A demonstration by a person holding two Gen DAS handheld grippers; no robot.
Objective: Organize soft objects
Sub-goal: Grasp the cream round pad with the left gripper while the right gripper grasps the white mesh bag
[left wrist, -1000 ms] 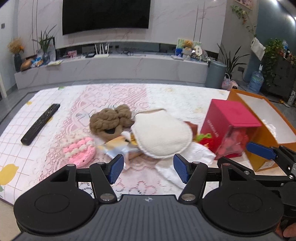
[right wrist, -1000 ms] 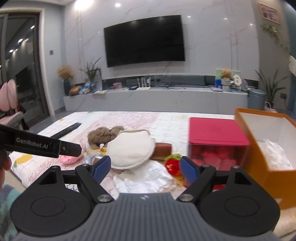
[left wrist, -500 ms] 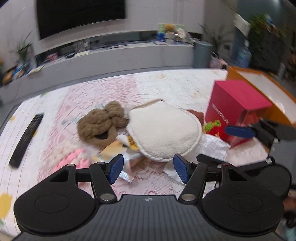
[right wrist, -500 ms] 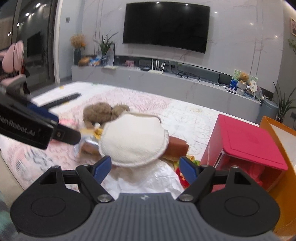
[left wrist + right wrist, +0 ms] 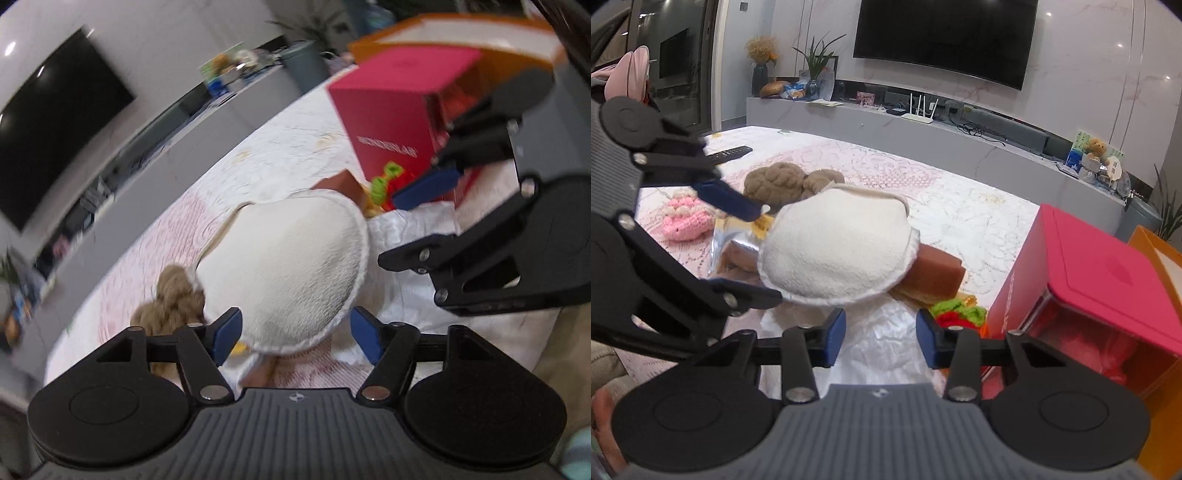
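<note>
Your left gripper (image 5: 295, 330) has rolled and closed in since a second ago; its jaws stand apart around the near edge of the white fleece pad (image 5: 288, 269). Your right gripper (image 5: 881, 338) hangs open over the white cloth (image 5: 882, 343). The pad lies flat atop the pile, rounded end toward you. The red box (image 5: 391, 122) reads "WONDERLAB".

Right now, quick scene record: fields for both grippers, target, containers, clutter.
left gripper: jaws open, straddling the near edge of the white round cushion, not closed on it
right gripper: jaws open, empty, over the white crinkled bag
containers: pink box, orange box behind it
clutter: brown knitted plush, pink crochet toy, brown block, remote
</note>
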